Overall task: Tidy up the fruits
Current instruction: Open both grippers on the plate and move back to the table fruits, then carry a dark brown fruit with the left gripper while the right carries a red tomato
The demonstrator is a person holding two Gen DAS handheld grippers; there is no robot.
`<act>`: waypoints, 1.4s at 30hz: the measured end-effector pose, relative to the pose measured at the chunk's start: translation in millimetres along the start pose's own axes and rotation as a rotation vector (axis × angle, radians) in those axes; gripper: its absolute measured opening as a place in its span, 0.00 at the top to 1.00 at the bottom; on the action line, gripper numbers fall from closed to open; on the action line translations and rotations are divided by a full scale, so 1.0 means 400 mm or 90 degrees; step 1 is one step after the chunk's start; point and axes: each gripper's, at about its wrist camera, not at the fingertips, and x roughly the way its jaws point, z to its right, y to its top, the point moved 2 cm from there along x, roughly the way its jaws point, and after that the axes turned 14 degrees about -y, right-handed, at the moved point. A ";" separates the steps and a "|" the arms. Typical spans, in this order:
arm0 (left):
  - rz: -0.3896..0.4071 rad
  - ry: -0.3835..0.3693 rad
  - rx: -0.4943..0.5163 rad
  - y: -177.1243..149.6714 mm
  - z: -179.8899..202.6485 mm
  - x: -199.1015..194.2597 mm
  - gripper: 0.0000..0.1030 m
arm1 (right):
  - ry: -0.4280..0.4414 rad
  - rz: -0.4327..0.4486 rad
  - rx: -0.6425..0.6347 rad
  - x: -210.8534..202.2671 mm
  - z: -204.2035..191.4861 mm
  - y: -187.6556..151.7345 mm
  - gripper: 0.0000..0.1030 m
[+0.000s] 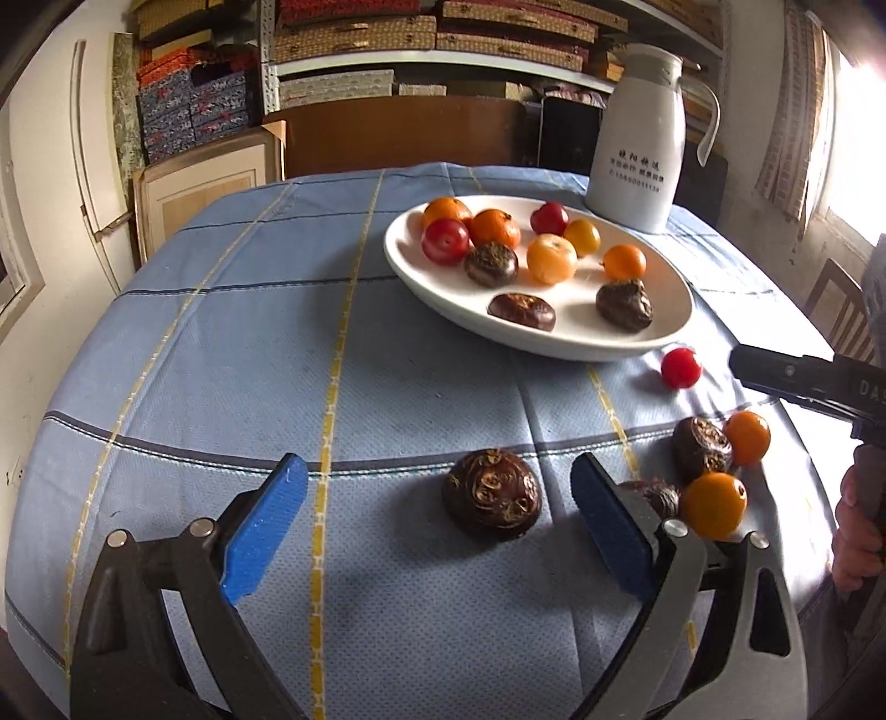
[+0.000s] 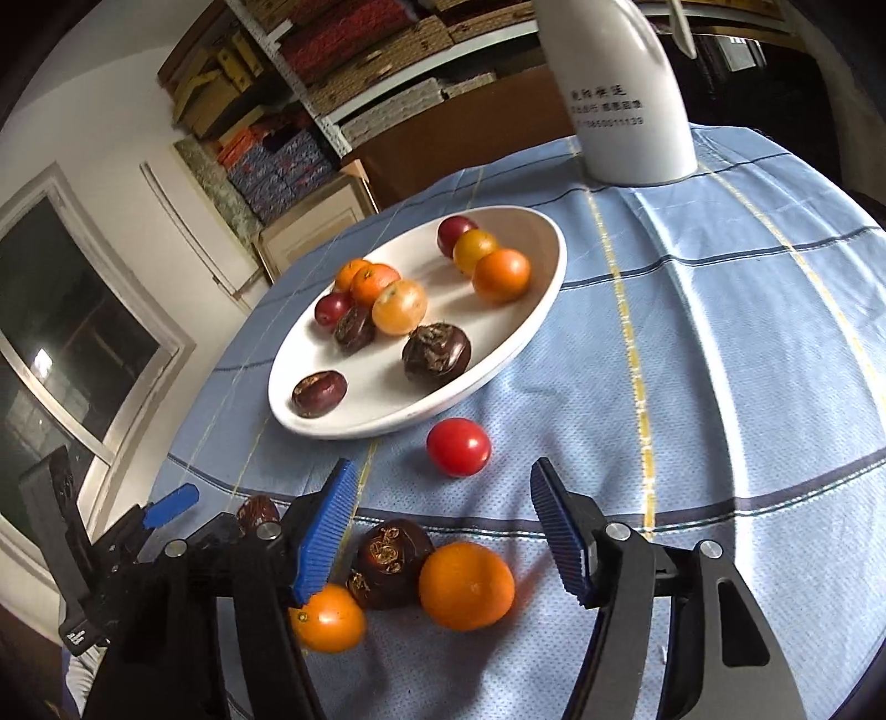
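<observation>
A white oval plate point(image 1: 673, 327) point(image 2: 545, 310) holds several orange, red and dark brown fruits. On the blue checked cloth lie a red fruit point(image 1: 680, 368) point(image 2: 458, 446), a brown water chestnut point(image 1: 492, 494), another brown one point(image 1: 702, 447) point(image 2: 392, 560) and two orange fruits point(image 1: 713, 505) point(image 1: 746, 437) point(image 2: 466, 585) point(image 2: 328, 618). My left gripper point(image 1: 437, 515) is open, with the lone water chestnut between its fingertips, just ahead. My right gripper point(image 2: 443, 526) is open and empty above the cluster, its tips just short of the red fruit.
A white thermos jug point(image 1: 637, 138) point(image 2: 620, 88) stands behind the plate. The table's edge curves round on all sides. Shelves with boxes point(image 1: 387, 33) fill the back wall. A wooden chair point(image 1: 841, 310) stands at the right.
</observation>
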 end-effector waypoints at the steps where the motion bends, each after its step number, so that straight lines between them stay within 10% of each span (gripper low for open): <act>1: -0.004 -0.001 0.003 -0.001 0.001 0.002 0.09 | -0.005 -0.003 -0.005 0.006 -0.006 0.001 0.36; 17: -0.040 -0.026 0.009 -0.009 0.013 0.030 0.09 | -0.061 -0.043 -0.054 0.088 -0.038 0.022 0.55; 26: -0.073 -0.083 0.008 -0.015 0.024 0.060 0.59 | -0.072 -0.026 -0.070 0.088 -0.039 0.015 0.70; 42: 0.026 -0.040 0.032 0.017 0.034 -0.019 0.60 | -0.041 0.047 -0.051 -0.027 -0.028 -0.020 0.71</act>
